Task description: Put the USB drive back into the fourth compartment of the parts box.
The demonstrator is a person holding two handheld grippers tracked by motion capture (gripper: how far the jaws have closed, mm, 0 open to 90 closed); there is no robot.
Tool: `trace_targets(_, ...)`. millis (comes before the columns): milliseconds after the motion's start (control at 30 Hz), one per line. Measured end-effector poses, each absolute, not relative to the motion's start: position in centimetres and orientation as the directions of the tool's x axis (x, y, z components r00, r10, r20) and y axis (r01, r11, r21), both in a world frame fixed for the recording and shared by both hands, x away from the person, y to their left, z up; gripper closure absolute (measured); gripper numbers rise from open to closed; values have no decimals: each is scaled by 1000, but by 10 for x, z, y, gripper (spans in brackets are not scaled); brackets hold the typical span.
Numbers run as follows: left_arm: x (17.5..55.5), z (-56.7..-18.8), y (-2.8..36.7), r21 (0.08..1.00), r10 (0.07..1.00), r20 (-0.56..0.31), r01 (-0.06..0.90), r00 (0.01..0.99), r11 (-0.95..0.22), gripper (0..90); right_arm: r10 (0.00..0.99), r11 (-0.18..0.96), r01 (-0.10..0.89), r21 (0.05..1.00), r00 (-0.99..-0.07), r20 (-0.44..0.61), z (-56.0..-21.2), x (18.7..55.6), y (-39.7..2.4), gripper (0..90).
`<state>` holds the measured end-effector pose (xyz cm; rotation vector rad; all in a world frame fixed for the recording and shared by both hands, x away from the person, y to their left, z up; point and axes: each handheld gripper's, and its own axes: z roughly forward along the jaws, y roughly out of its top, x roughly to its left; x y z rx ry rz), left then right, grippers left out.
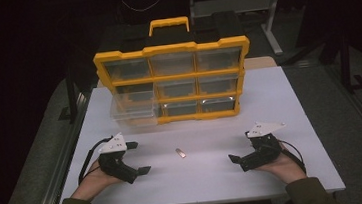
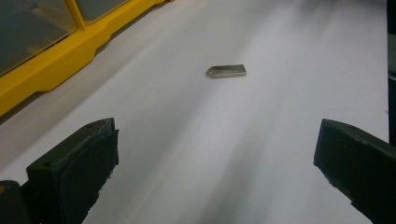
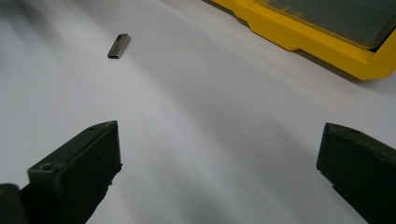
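Left gripper (image 1: pixel 137 158), lower left of high view: jaws wide apart, holding nothing, low over the white table (image 1: pixel 269 98). Right gripper (image 1: pixel 240 150), lower right: likewise spread wide, nothing between. Small metal piece (image 1: pixel 180 153) lies flat at lower centre between them, apart from both. Yellow drawer organizer (image 1: pixel 174 75) stands upright at upper centre; one clear drawer (image 1: pixel 132 109) pulled out at its lower left, contents indiscernible. Bare tabletop surrounds the metal piece.
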<state>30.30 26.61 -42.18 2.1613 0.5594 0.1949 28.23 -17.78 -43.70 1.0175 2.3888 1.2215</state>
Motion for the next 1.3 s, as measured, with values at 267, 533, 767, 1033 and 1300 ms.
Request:
trace_targets(267,304,-421,269,798,463,-74,331,883,-504,0,689,377,474,796,-718,101,-435,283,-177,0)
trace_targets(533,305,-420,268,800,459,-86,336,885,-498,0,685,378,470,798,-721,100,-432,285,-174,0)
trace_targets(767,305,-420,269,802,459,-88,336,884,-493,0,687,365,467,805,-719,106,-428,286,-173,0)
trace_targets(1033,306,-419,270,805,459,-94,339,884,-487,0,686,346,465,815,-718,118,-423,290,-171,0)
trace_targets(1300,306,-419,270,806,458,-98,341,884,-484,0,679,352,462,814,-725,118,-421,293,-167,0)
